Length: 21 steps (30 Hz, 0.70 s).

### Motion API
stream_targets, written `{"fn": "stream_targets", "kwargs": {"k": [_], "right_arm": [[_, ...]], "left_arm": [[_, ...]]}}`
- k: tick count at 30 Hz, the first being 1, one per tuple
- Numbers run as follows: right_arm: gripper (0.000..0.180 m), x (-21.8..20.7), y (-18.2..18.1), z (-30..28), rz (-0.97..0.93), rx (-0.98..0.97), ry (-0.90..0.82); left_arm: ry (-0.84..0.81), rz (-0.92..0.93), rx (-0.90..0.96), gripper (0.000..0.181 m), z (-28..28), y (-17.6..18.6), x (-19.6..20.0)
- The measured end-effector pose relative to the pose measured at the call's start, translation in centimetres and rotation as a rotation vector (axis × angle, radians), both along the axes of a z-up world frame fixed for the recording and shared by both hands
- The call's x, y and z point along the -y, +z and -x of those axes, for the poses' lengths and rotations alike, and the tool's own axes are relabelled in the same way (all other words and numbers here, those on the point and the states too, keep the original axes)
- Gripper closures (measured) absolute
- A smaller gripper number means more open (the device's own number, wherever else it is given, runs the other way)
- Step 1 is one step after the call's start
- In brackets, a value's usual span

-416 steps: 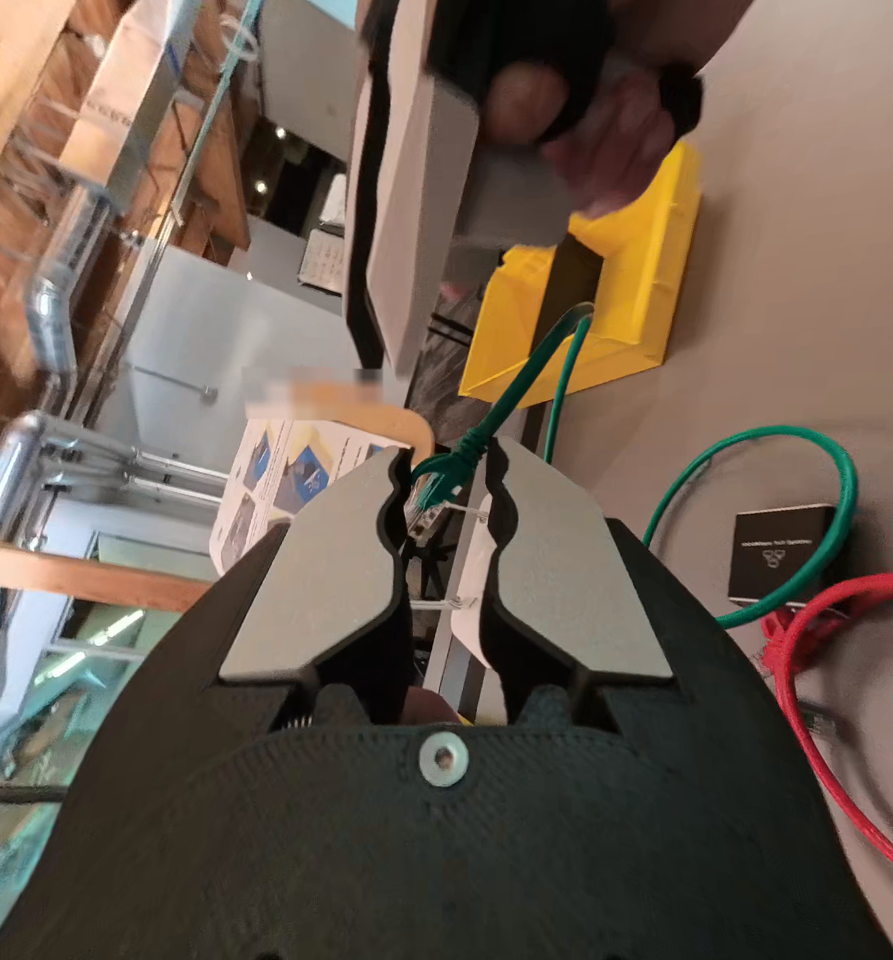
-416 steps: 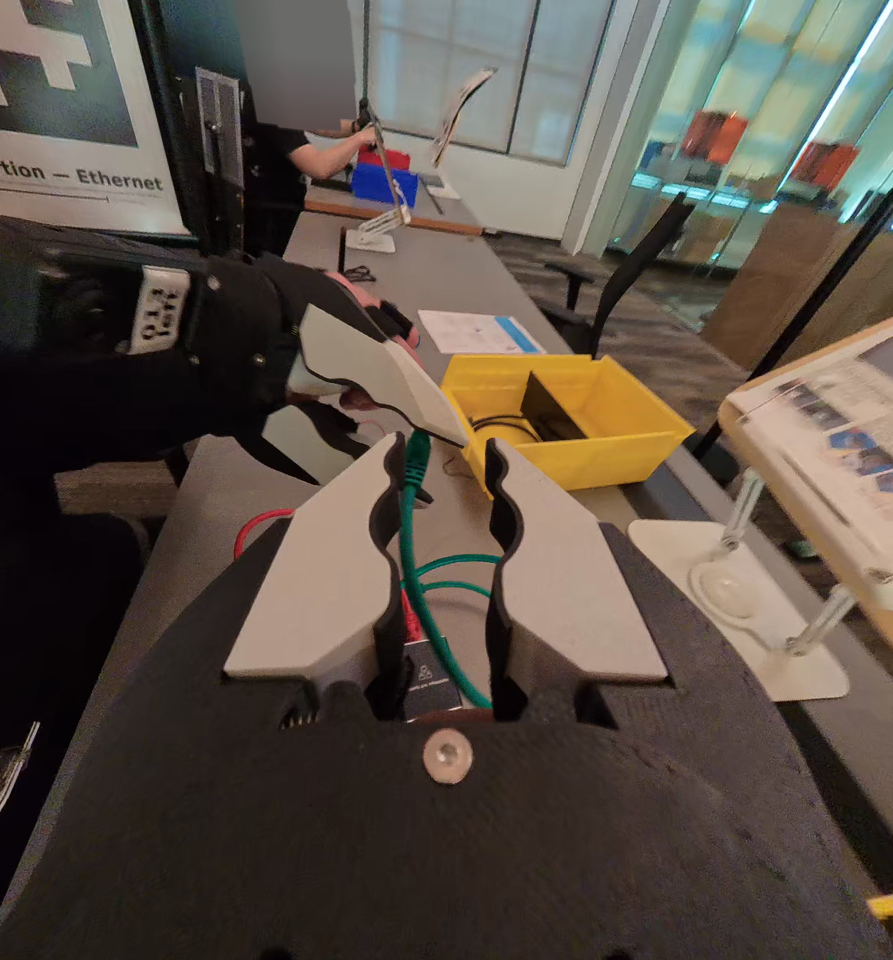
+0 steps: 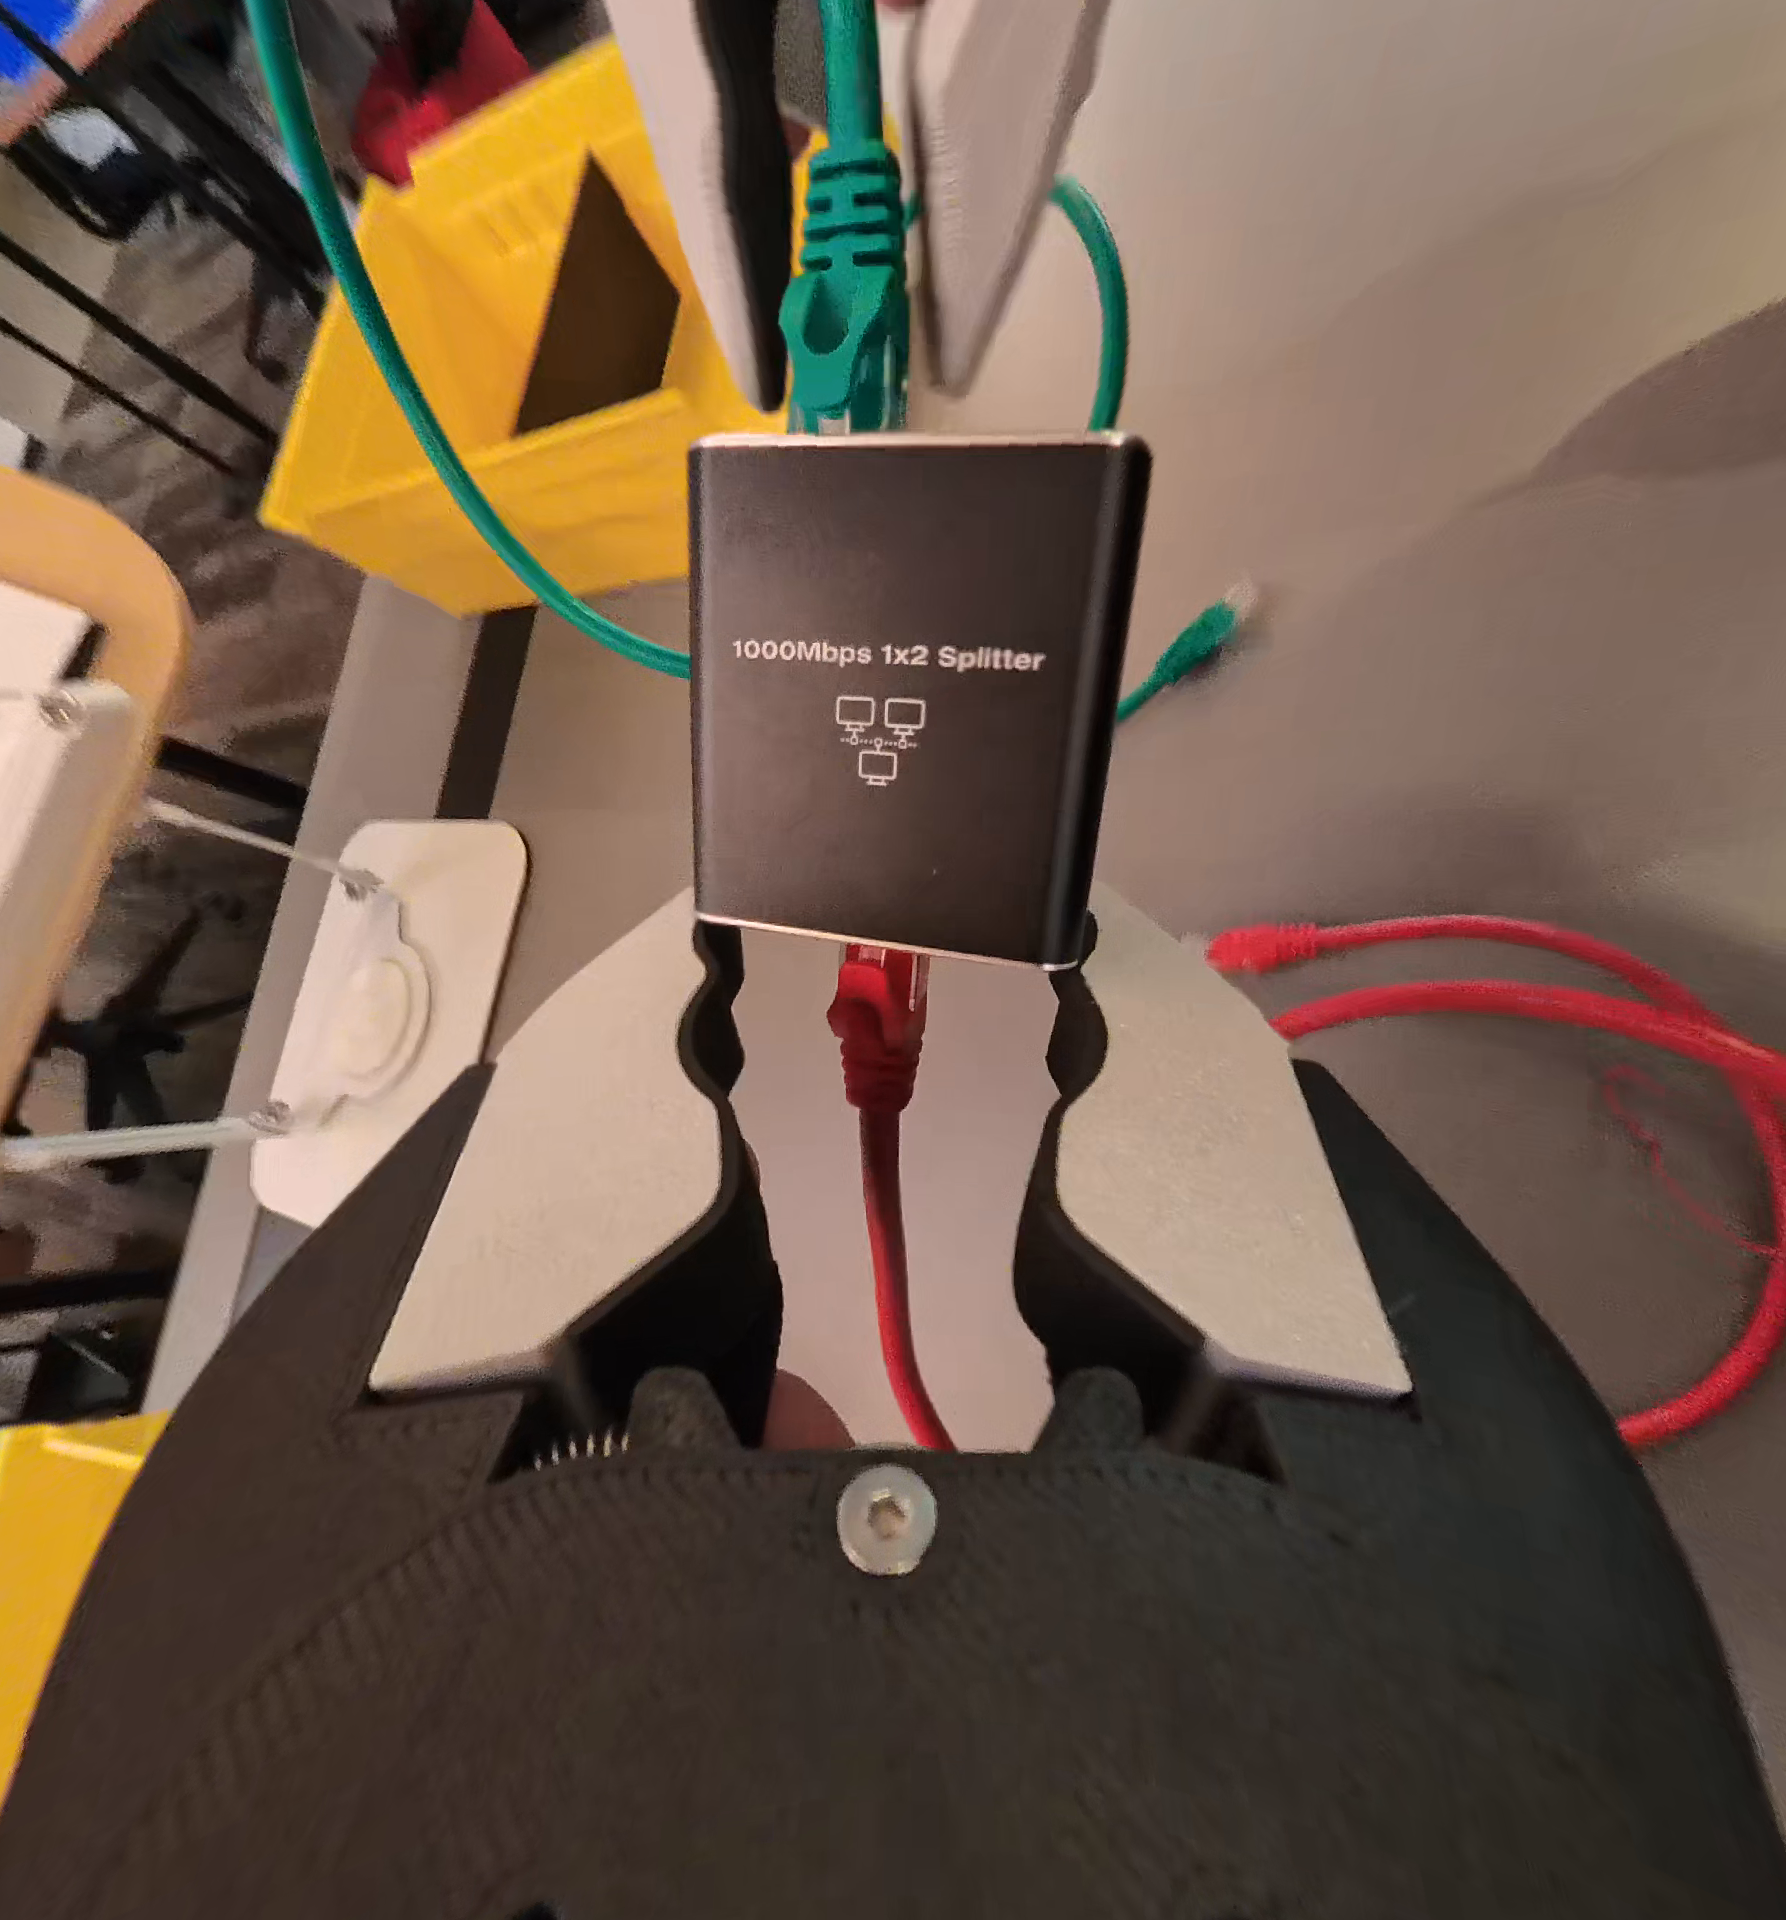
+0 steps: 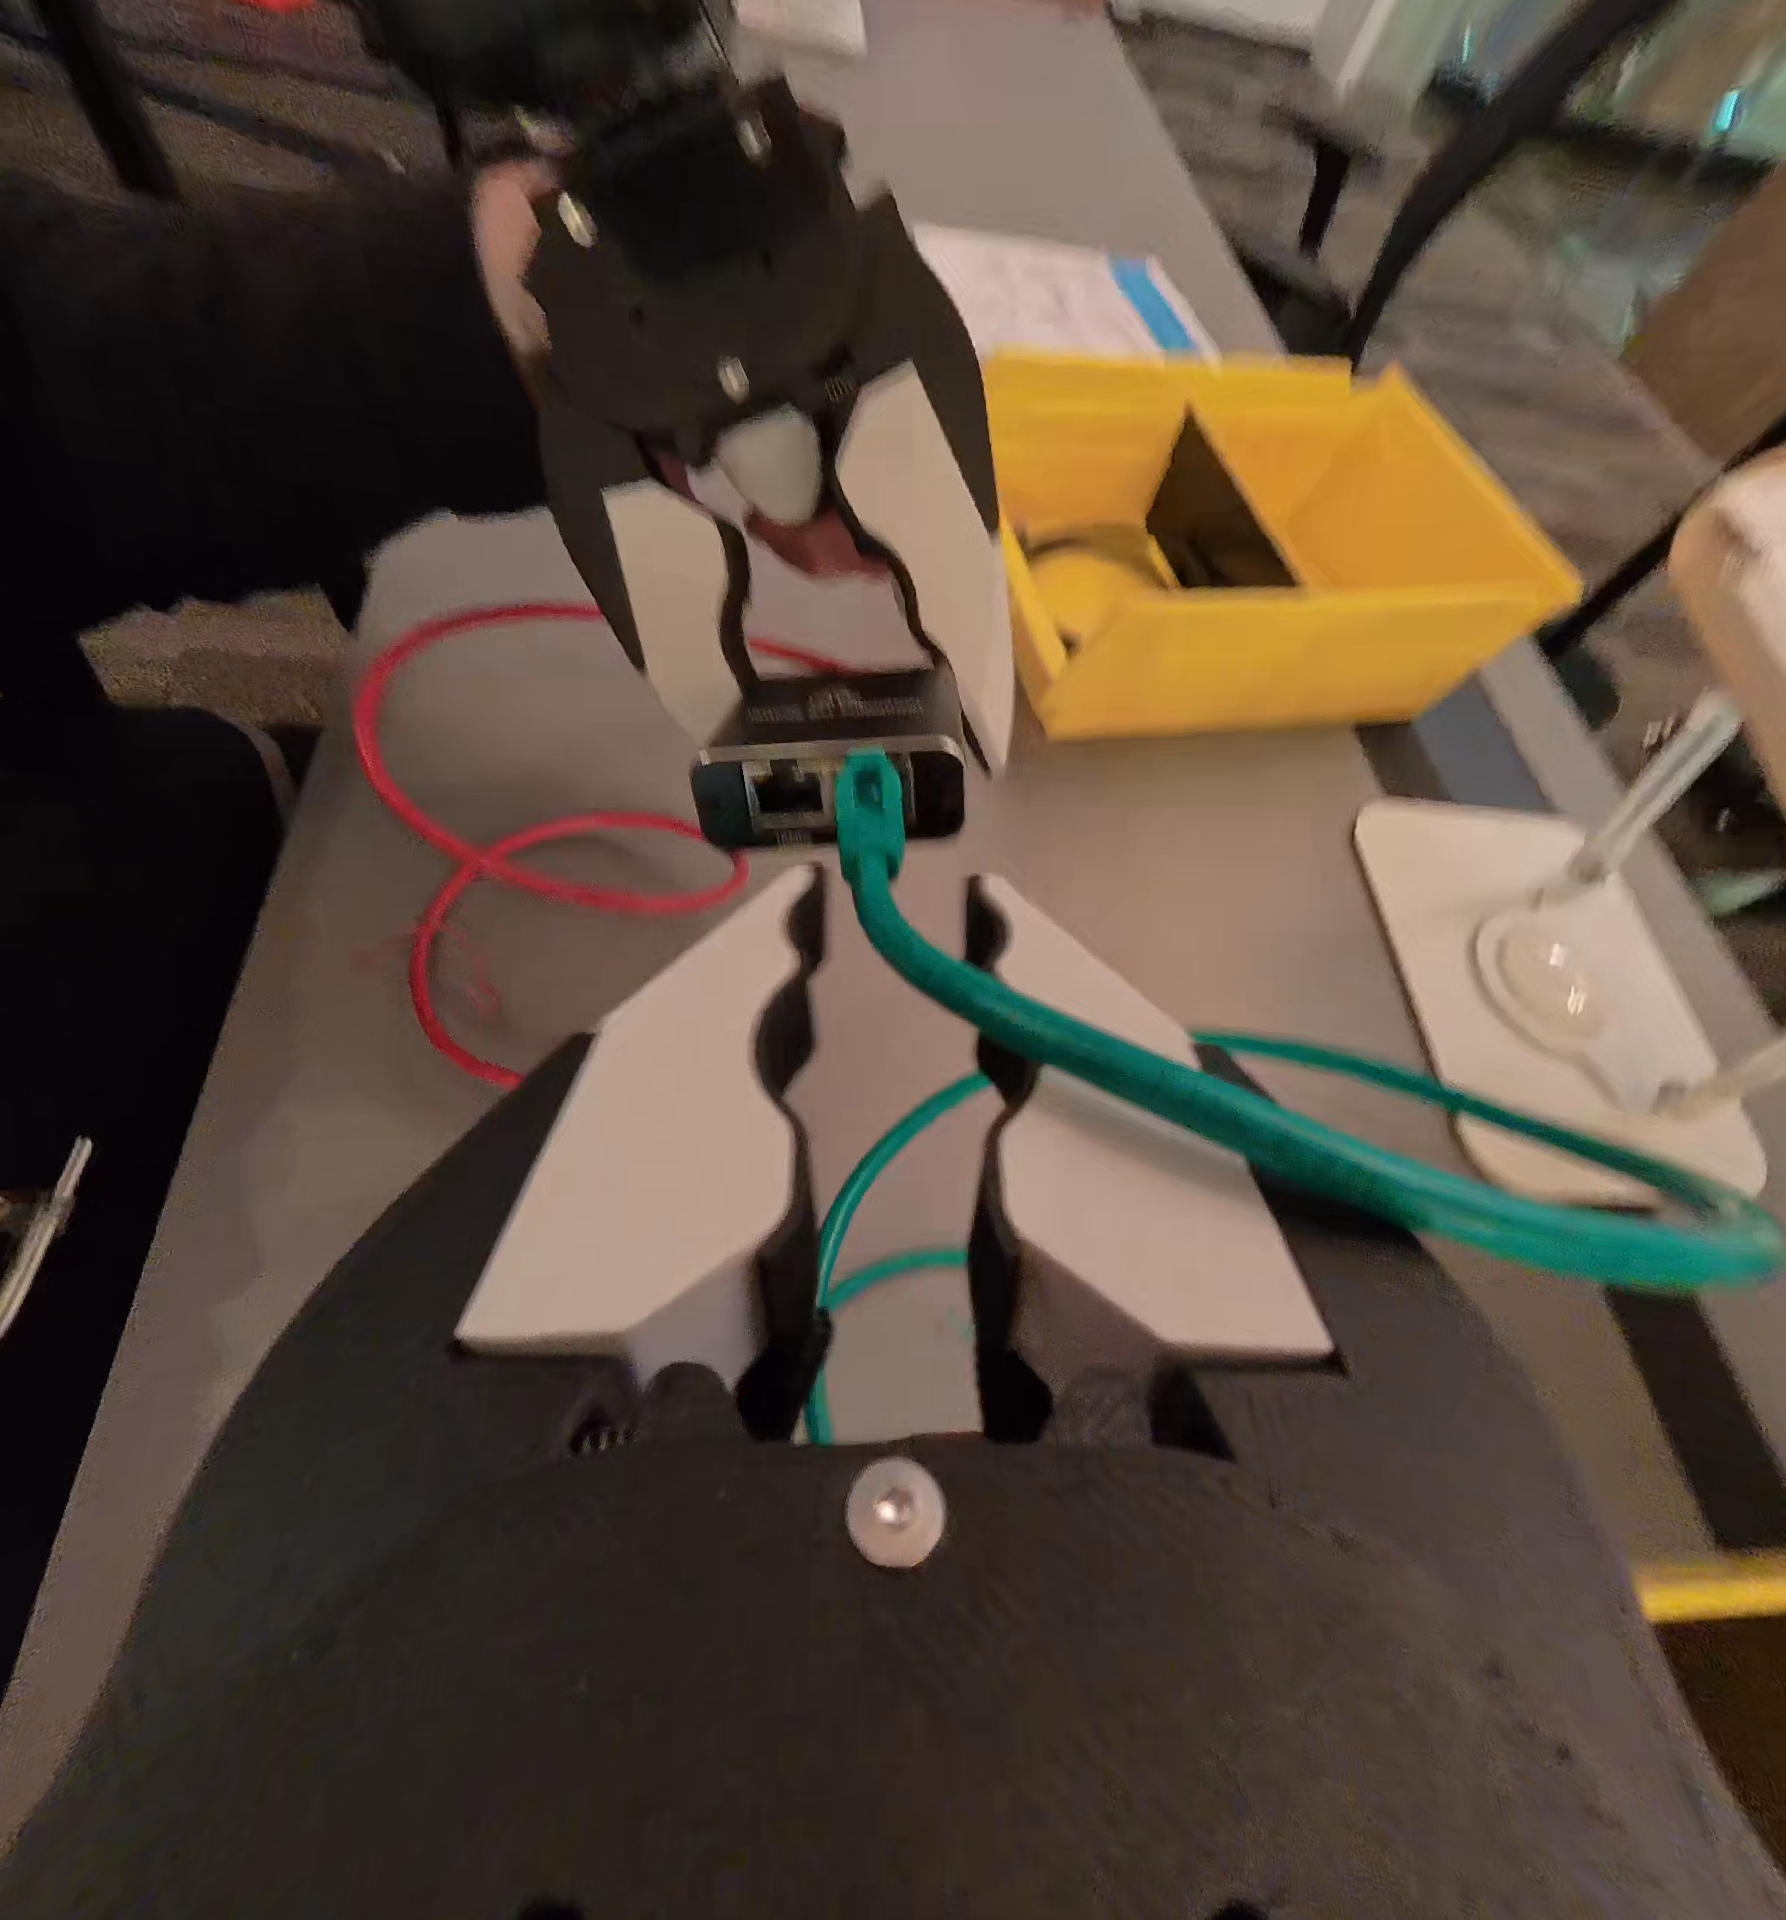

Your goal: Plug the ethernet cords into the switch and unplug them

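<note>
My left gripper (image 3: 894,935) is shut on the black switch (image 3: 910,686), pinching its near corners between the fingertips. A red cord (image 3: 878,1039) is plugged into the switch's near side and runs back between my fingers. A green cord's plug (image 3: 847,312) sits in the far side. In the right wrist view the green plug (image 4: 868,810) is in the right port of the switch (image 4: 743,800); the left port is empty. My right gripper (image 4: 894,894) is open just short of the plug, and the green cord drapes over its right finger. The left gripper (image 4: 837,727) shows opposite.
A yellow bin (image 4: 1336,623) stands on the grey table beyond the switch, also seen in the left wrist view (image 3: 432,416). A white stand base (image 4: 1491,935) sits near the table edge. Loose ends of the green cord (image 3: 1195,644) and red cord (image 3: 1263,945) lie on the table. Tip to tip, the grippers are about 7 cm apart.
Earlier my left gripper held the green plug in the air and the switch lay on the table. Now the left holds the switch, the green plug sits in its port, and the right is open.
</note>
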State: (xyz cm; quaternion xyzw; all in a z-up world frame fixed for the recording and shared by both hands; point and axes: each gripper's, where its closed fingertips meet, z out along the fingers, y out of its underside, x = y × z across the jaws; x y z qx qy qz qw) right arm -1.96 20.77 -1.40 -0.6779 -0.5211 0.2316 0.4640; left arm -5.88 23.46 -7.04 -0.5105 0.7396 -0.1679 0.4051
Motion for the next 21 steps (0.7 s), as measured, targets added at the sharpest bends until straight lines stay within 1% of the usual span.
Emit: {"fn": "stream_targets", "kwargs": {"k": [1, 2, 5, 7, 9, 11, 14, 16, 18, 21], "right_arm": [[0.139, -0.5, -1.3, -0.8, 0.047, 0.027, -0.028], [0.131, -0.8, -2.6, -1.6, 0.098, 0.046, -0.048], [0.128, -0.9, -7.0, -4.9, 0.261, 0.165, -0.116], [0.132, 0.2, -10.4, -7.4, 0.386, 0.284, -0.143], [0.132, 1.5, -12.4, -9.1, 0.485, 0.348, -0.149], [0.131, 2.1, -12.7, -10.2, 0.520, 0.361, -0.163], [0.132, 2.1, -11.7, -10.6, 0.493, 0.321, -0.170], [0.131, 1.8, -11.1, -10.7, 0.469, 0.303, -0.179], [0.130, 1.7, -10.8, -10.8, 0.450, 0.307, -0.185], [0.128, 1.7, -10.2, -10.7, 0.424, 0.303, -0.186]], "left_arm": [[0.015, 0.012, -0.011, 0.124, 0.3, -0.7, -0.6], [0.029, 0.021, 0.004, 0.124, 0.5, -1.0, -1.2], [0.059, 0.094, 0.019, 0.124, 1.1, -3.0, -2.7], [0.077, 0.116, -0.024, 0.124, 1.4, -5.4, -3.5], [0.072, 0.139, -0.050, 0.124, 1.1, -7.5, -3.5], [0.070, 0.153, -0.107, 0.124, 1.0, -9.7, -3.6], [0.059, 0.193, -0.205, 0.123, 1.2, -12.9, -3.1], [0.064, 0.179, -0.243, 0.123, 1.3, -14.3, -3.3], [0.066, 0.212, -0.248, 0.120, 1.4, -14.6, -3.1], [0.097, 0.217, -0.231, 0.100, 1.9, -13.3, -3.7]]}}
